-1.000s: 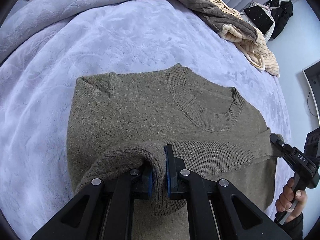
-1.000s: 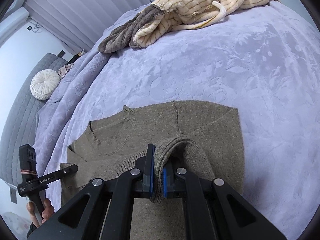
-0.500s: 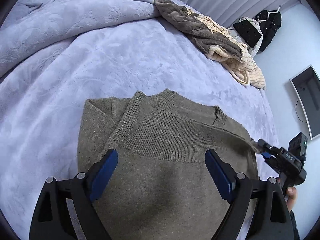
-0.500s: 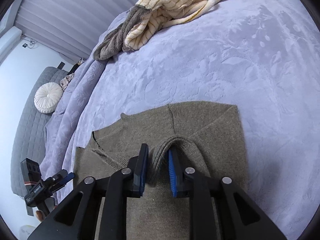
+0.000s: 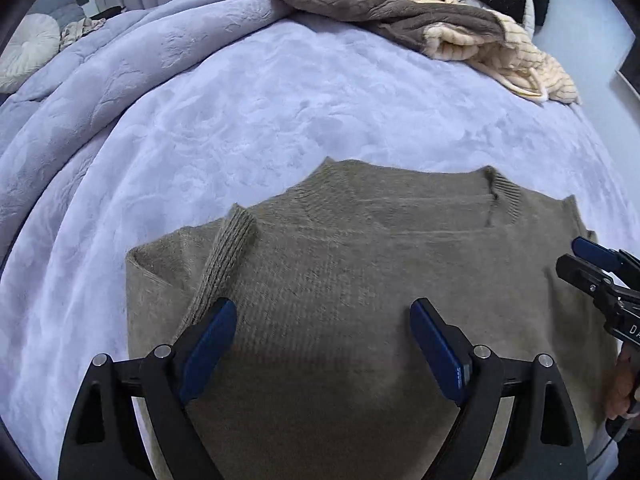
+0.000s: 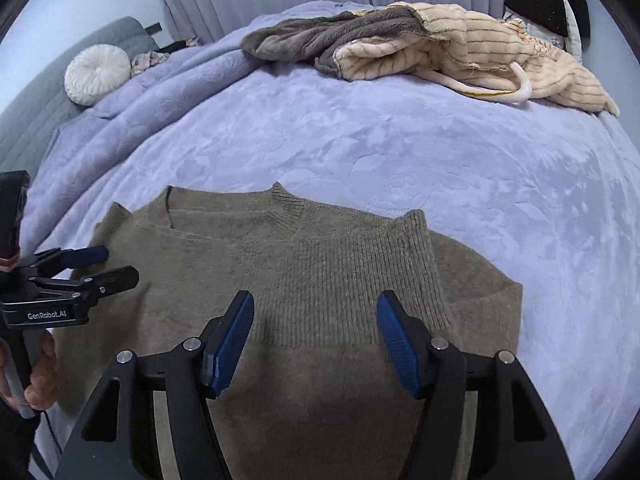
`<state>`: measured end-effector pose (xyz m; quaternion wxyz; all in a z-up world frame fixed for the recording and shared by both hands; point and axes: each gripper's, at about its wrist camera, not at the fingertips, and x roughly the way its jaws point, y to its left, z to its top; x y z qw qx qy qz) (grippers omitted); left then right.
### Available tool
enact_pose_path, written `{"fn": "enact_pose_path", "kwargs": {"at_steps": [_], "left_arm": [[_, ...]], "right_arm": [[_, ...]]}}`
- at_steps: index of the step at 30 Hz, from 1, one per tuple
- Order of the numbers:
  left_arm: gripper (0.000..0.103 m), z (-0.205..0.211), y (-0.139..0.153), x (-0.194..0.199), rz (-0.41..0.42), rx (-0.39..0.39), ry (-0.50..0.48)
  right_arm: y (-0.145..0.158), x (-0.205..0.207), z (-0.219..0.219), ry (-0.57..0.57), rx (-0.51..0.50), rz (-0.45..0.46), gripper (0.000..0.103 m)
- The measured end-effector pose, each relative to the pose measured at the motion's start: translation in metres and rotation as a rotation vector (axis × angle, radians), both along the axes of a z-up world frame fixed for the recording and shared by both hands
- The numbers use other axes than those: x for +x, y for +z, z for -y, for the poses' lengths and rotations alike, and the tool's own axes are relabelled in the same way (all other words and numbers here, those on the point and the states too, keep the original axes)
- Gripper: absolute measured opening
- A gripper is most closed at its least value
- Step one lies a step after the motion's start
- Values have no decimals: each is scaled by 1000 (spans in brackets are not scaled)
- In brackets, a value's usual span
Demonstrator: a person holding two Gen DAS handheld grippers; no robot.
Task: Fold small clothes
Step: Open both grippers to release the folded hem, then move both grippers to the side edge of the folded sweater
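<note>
A second ago both tools were pinched on the ribbed hem of the olive sweater (image 5: pixel 360 280), lifting it toward the collar. Now the hem has been let go and lies across the chest, just short of the neckband, so the sweater rests folded in half on the bed (image 5: pixel 280 100).

The left tool (image 5: pixel 322 344) has its blue pads spread wide above the knit, with nothing between them and no cloth touched. In the right wrist view it shows at the left side, over the sweater's left edge. The right tool (image 6: pixel 316 340) is opening, its pads apart over the folded hem and gripping nothing. Half a second ago they were narrowly parted around a ridge of fabric.

Going left to right across the bed: the lavender quilt is bunched in a ridge along the left side, with a round white cushion (image 6: pixel 98 74) at the far left corner. The sweater sits at the near edge, centred, with a cuff (image 5: pixel 234 236) folded over its left shoulder and another (image 6: pixel 416 232) over its right. Bare quilt lies open beyond the collar and to the right of the sweater. A heap of grey and cream striped blankets (image 6: pixel 440 52) lies at the far right corner, well apart from the sweater.
</note>
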<state>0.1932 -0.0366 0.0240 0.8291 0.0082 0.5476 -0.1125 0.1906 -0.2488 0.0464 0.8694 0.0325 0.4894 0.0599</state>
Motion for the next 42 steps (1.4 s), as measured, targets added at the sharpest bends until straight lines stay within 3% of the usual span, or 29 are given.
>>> {"fn": "enact_pose_path", "kwargs": {"at_steps": [2,4,7,11,17,21,24,27,31,33,36,38,40,42], "left_arm": [[90,-13,-10,10,-19,-41,31],[89,-19,-12,14,-18,-71,28],[89,-14,-10,10,-3,-19,3],[89,-6,10,-12,39,43,11],[90,0,36,-59,82,31,12],[90,8,24,-89,60,41,5],[91,0,2,-101,43,131,8],[95,-33,-2,-103,6,39,49],[95,-53,18,-114,3,-17,131],[95,-48,29,-130,29,-34,141],[95,-20,30,-157,25,-77,89],[95,8,21,-177,48,14,29],[95,16,8,-186,36,86,7],[95,0,-3,-190,-7,89,44]], "right_arm": [[-13,13,10,-52,-50,-33,68],[-20,17,22,-63,0,-40,68],[-17,14,24,-72,0,-30,68],[3,-6,12,-81,-42,15,68],[33,-52,-25,-3,-55,70,71],[18,-71,-55,91,-110,21,71],[-9,-80,-58,123,-184,-36,71],[-9,-85,-20,28,-145,-32,73],[11,-99,30,-140,-62,-48,73],[28,-117,28,-153,-70,3,74],[39,-146,-1,-81,-5,46,74],[32,-165,-34,3,-5,38,74],[17,-178,-51,56,-69,30,74],[-4,-186,-44,26,-150,-1,74]]}}
